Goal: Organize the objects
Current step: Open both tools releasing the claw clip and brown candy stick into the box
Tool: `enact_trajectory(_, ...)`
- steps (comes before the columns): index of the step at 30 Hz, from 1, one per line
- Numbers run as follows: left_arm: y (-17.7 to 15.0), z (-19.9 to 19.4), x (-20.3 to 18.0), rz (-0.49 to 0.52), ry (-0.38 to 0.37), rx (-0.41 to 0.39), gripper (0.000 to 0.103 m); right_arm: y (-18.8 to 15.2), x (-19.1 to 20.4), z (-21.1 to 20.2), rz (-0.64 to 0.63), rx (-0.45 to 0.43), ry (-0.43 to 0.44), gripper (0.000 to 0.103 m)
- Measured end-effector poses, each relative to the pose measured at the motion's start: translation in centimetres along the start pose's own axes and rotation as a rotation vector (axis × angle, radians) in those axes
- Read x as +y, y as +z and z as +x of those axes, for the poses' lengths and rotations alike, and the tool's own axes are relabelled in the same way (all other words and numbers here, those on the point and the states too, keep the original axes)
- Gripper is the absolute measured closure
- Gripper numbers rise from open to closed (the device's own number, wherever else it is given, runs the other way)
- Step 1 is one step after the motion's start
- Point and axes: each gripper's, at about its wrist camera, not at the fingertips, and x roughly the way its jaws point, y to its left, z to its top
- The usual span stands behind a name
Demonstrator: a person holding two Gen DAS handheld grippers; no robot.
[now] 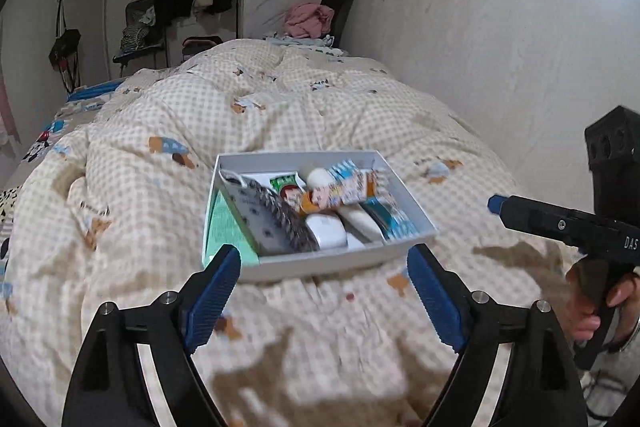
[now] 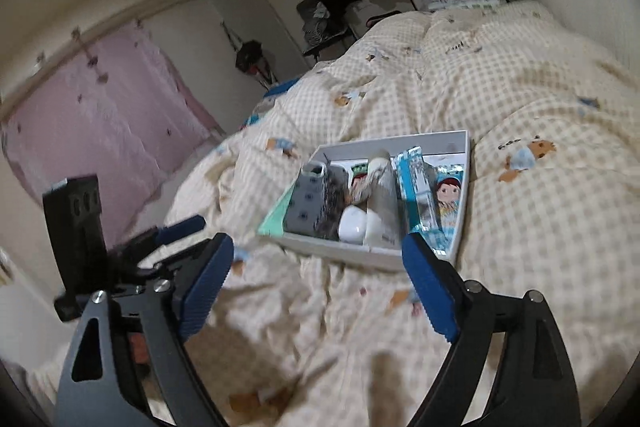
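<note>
- Gaping wide with nothing between the blue pads, the left tongs [image 1: 324, 267] hang over the quilt [image 1: 280, 107], just short of the white box [image 1: 320, 263].
- The right tongs [image 2: 318, 255] also stand wide open and empty.
- The box rests on the bed, packed with small packets and bottles.

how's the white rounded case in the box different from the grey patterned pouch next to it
The white rounded case is smooth, plain and compact; the grey patterned pouch is longer, flatter and printed with small dark marks. The case looks hard and glossy, the pouch soft, like fabric. Both lie inside the shallow white cardboard box on the checked quilt, side by side.
</note>
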Motion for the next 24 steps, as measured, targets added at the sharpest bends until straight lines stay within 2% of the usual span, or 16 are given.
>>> enact_trajectory(3,-1.7,-1.3,-1.1,0.031,0.01,-0.023,0.01,-1.8,1.8,-1.6,-0.131,-0.077,-0.122,0.016)
enact_trajectory(6,-3.1,-1.5,-2.3,0.06,0.051,-0.026,0.01,-3.6,2.6,-1.9,-0.214,-0.142,-0.205,0.014)
enact_trajectory(9,-3.9,-0.2,-2.8,0.064,0.103,-0.006,0.01,-5.4,2.2,-0.6,-0.222,-0.121,-0.26,0.014)
enact_trajectory(11,-4.5,0.7,-2.9,0.058,0.14,0.026,0.01,-5.4,1.8,0.3,-0.211,-0.073,-0.269,0.014)
enact_trajectory(13,-4.6,0.8,-2.9,0.045,0.124,0.039,0.01,-5.2,1.5,0.5,-0.195,-0.066,-0.264,0.014)
enact_trajectory(24,-4.5,-0.2,-1.8,-0.008,0.094,0.002,0.01,-5.4,0.3,0.8,-0.137,-0.036,-0.254,0.014)
